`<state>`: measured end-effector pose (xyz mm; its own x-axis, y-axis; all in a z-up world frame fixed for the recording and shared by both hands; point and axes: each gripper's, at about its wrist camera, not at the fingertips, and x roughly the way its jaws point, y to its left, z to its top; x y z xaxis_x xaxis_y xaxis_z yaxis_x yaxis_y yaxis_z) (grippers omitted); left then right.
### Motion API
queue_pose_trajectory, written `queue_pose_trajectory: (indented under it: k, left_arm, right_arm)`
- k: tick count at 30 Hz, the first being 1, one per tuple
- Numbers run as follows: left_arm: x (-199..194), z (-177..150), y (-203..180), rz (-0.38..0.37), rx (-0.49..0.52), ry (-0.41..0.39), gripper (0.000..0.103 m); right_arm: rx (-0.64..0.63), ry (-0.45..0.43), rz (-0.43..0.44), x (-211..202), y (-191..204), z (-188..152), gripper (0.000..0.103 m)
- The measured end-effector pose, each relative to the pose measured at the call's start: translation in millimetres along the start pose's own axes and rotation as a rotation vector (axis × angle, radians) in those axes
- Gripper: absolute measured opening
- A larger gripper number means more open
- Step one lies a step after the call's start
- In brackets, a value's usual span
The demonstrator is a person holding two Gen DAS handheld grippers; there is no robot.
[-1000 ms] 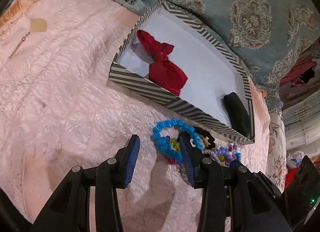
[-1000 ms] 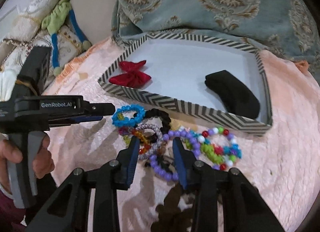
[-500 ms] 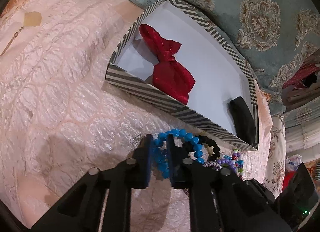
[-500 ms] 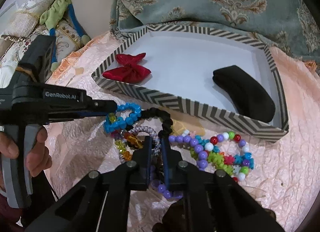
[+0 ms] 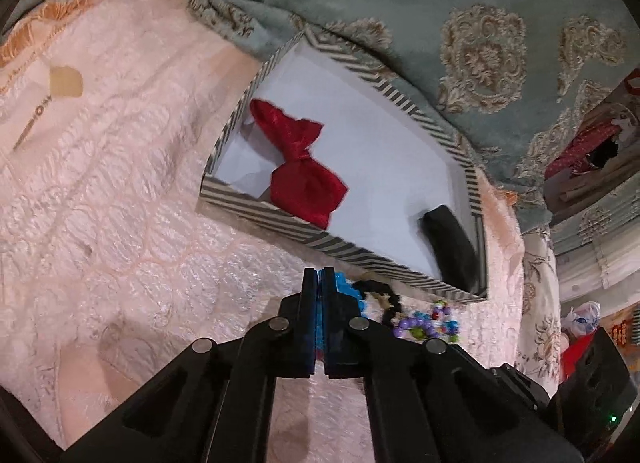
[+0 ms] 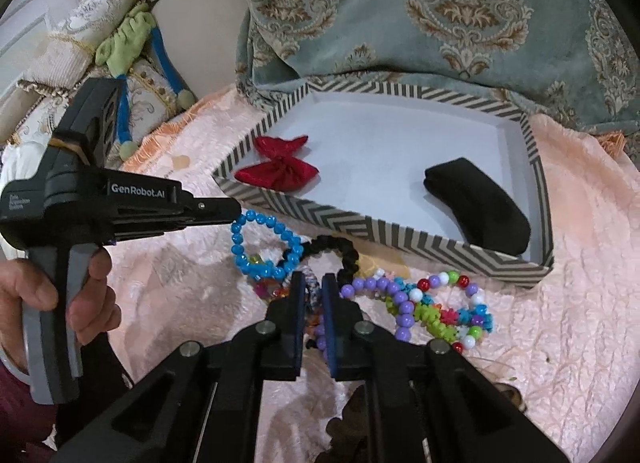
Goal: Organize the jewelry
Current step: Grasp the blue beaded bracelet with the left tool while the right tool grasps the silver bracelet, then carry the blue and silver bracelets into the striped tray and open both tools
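Just outside the near wall of the striped tray (image 6: 384, 223), on the pink bedspread (image 5: 120, 223), lies the tangle of jewelry; the left gripper (image 6: 236, 210) has its jaws closed on the rim of the blue bead bracelet (image 6: 264, 247), which hangs from the tips as a loop stretched down and to the right toward the heap; the right gripper (image 6: 310, 291) has its jaws nearly shut on a pale braided bracelet (image 6: 311, 289) in the middle of the pile, with the black scrunchie (image 6: 340, 247) and the purple bead string (image 6: 384, 291) just beside it. Inside the tray a red bow (image 6: 280, 171) sits at the left end and a black pouch (image 6: 476, 203) at the right end, with bare floor between them. The tray lies directly ahead of both sets of jaws, its long axis running across; the left gripper is nearer its left corner, so the blue bracelet probably only needs to clear that low wall, though its lower beads touch the heap and may drag neighbours along.
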<state>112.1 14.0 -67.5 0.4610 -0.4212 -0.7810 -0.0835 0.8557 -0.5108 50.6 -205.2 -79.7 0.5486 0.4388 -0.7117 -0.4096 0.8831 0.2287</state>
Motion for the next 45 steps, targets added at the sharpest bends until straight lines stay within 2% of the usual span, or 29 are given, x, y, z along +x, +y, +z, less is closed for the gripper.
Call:
queue_pose_trajectory:
  k: [7,11,13,18,23,25,26,27,28,29,32,40,45]
  left_arm:
    - [-31,3,-23,-0.021,0.063,-0.058,0.0]
    - [-38,5,-28,-0.002,0.09,-0.074,0.0]
    - [-33,4,-25,0.021,0.095,-0.058,0.0]
    - [-1,-2,0,0.066,0.037,0.017,0.0]
    - [27,-6,13,0.092,0.002,0.075,0.013]
    - [36,-8,15,0.101,-0.001,0.088,0.013]
    - [39,-10,15,0.104,0.008,0.087,0.013]
    - [40,-10,13,0.105,0.022,0.075,0.013]
    - [40,-11,13,0.104,0.025,0.073,0.011]
    - [39,-10,14,0.1,0.022,0.074,0.0]
    - [37,-9,16,0.056,0.008,0.088,0.0]
    - [-7,-10,-4,0.003,0.064,0.003,0.0]
    - [-28,-10,-19,-0.025,0.091,-0.028,0.0]
  right_arm:
    - [0.009,-0.064,0.017,-27,2,11,0.007]
    - [-0.012,-0.029,-0.015,-21,1,11,0.007]
    - [-0.023,-0.014,-0.049,-14,0,7,0.007]
    - [-0.012,0.091,-0.058,21,-7,-2,0.027]
    - [-0.004,0.14,-0.066,45,-15,-9,0.029]
    - [0.02,0.131,-0.045,47,-19,-9,0.027]
    - [0.037,0.121,-0.025,46,-22,-10,0.016]
    - [0.045,0.114,-0.016,44,-23,-9,0.01]
    - [0.051,0.101,-0.002,40,-23,-9,0.01]
    - [0.058,0.084,0.022,33,-22,-8,0.009]
    - [0.063,0.04,0.06,12,-18,-3,0.008]
    - [0.075,-0.094,0.148,-52,-8,12,0.008]
    - [0.051,-0.129,0.115,-73,-1,15,0.008]
